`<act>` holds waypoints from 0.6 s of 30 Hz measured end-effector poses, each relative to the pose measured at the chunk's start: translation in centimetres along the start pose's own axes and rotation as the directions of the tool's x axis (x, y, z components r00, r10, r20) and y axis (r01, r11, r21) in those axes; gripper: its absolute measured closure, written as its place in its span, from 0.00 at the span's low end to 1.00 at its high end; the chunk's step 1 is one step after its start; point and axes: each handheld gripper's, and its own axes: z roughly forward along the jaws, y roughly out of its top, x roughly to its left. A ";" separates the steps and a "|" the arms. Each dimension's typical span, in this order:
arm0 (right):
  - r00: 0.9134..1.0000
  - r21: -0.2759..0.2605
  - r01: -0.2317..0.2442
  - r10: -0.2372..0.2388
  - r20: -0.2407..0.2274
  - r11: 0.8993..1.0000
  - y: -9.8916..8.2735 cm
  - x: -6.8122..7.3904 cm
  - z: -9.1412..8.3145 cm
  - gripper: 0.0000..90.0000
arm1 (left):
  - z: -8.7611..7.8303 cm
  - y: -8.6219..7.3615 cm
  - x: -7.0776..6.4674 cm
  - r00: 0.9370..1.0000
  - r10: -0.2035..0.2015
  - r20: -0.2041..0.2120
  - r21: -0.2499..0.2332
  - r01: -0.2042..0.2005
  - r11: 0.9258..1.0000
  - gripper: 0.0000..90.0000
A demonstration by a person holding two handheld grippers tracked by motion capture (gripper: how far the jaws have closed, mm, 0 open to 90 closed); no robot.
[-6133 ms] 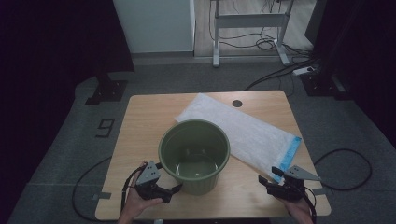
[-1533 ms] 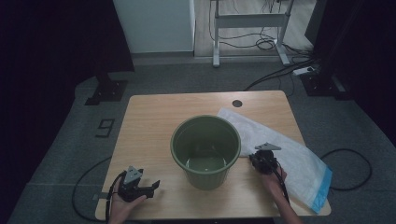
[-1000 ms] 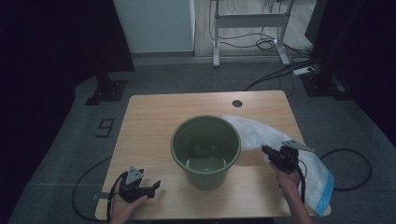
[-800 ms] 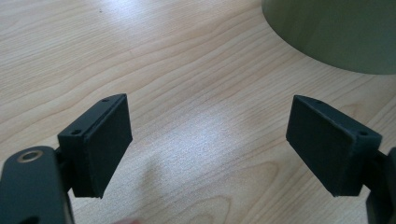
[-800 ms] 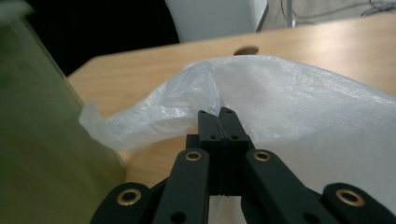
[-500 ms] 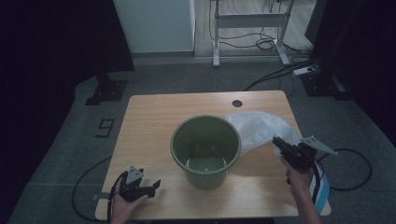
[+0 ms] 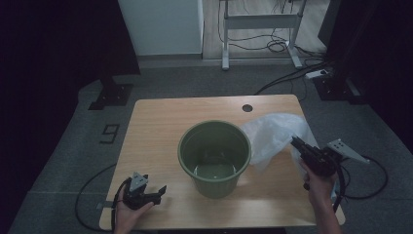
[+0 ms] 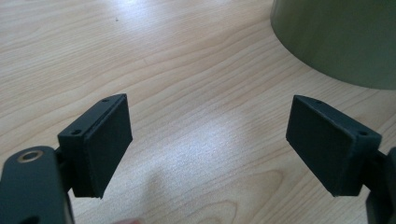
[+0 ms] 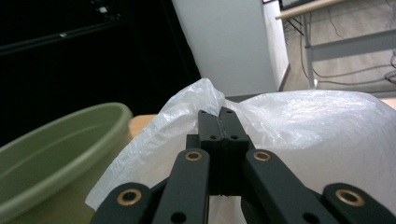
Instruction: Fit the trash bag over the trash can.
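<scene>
We've got a light wooden desk (image 7: 160, 122) with a round cable hole (image 7: 247, 107) near its far edge, standing on grey carpet (image 7: 73, 146) in a dark room. The round olive-green plastic bucket (image 7: 214, 157) sits mid-desk. Our right gripper (image 7: 295, 142), jaws clamped on the crinkly white plastic bag (image 7: 272, 134), holds it up by the desk's right edge. Left gripper (image 7: 158, 191) rests at the near left corner, jaws wide, nothing between.
</scene>
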 end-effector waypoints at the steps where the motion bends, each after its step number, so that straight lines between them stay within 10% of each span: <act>1: 1.000 -0.008 0.006 -0.006 -0.004 1.000 0.3 0.3 0.0 0.99 | 0.0 0.1 0.0 1.000 -0.001 0.001 0.000 0.001 1.000 0.15; 18: 0.990 -0.119 0.130 -0.135 -0.036 0.984 8.1 6.3 -1.4 0.99 | -0.8 0.4 0.0 1.000 -0.014 0.020 -0.030 0.014 0.999 0.16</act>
